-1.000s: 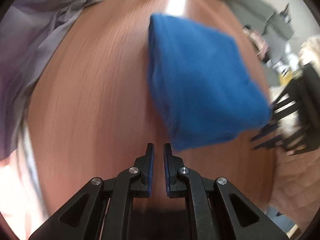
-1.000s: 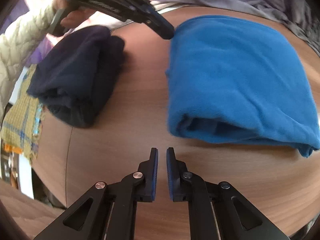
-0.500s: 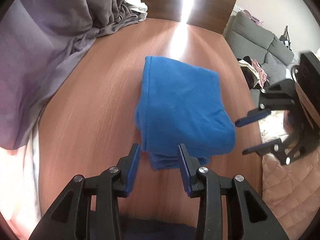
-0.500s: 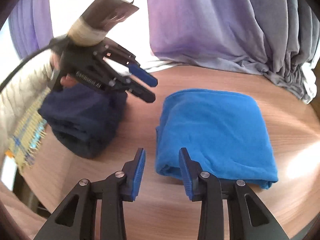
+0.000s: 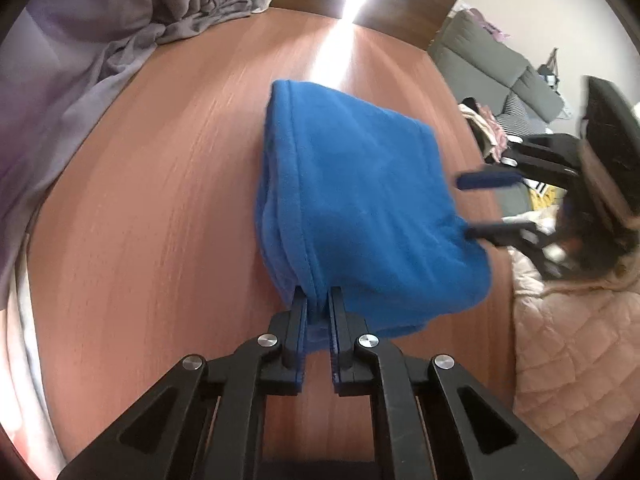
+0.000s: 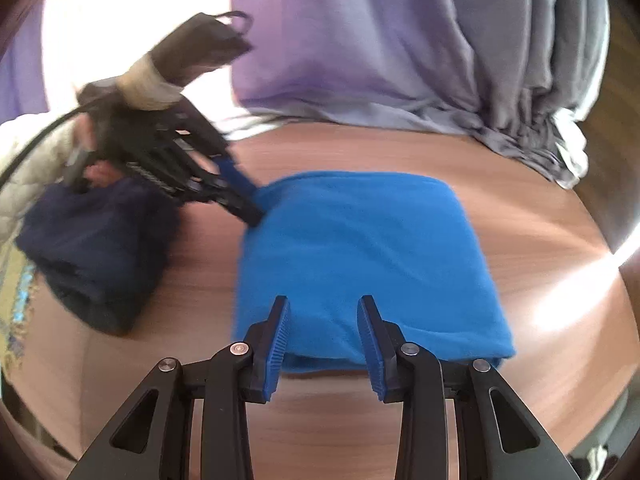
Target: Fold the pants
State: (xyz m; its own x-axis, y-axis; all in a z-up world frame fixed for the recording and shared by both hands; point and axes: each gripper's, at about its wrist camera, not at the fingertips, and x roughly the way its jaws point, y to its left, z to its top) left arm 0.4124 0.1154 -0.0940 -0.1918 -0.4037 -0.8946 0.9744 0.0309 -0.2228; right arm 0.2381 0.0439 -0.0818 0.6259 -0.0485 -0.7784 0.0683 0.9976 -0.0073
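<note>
The folded blue pants (image 5: 360, 200) lie on the wooden table (image 5: 160, 220). My left gripper (image 5: 318, 300) is shut on their near corner, with a bunch of cloth pinched between the pads. In the right wrist view the same left gripper (image 6: 250, 206) bites the pants' (image 6: 360, 248) far left corner. My right gripper (image 6: 323, 318) stands open at the pants' near folded edge, and the cloth lies between its fingers without the pads pressing on it. From the left wrist view the right gripper (image 5: 478, 205) straddles the pants' right edge.
A folded dark navy garment (image 6: 96, 256) lies on the table left of the blue pants. Grey-purple curtains (image 6: 400, 40) hang along the far side. A grey sofa (image 5: 492, 60) stands beyond the table. A quilted sleeve (image 5: 580, 340) shows at the right.
My left gripper opened, moved onto the pants' corner and shut on it. My right gripper opened and came forward until its fingers straddle the pants' near edge.
</note>
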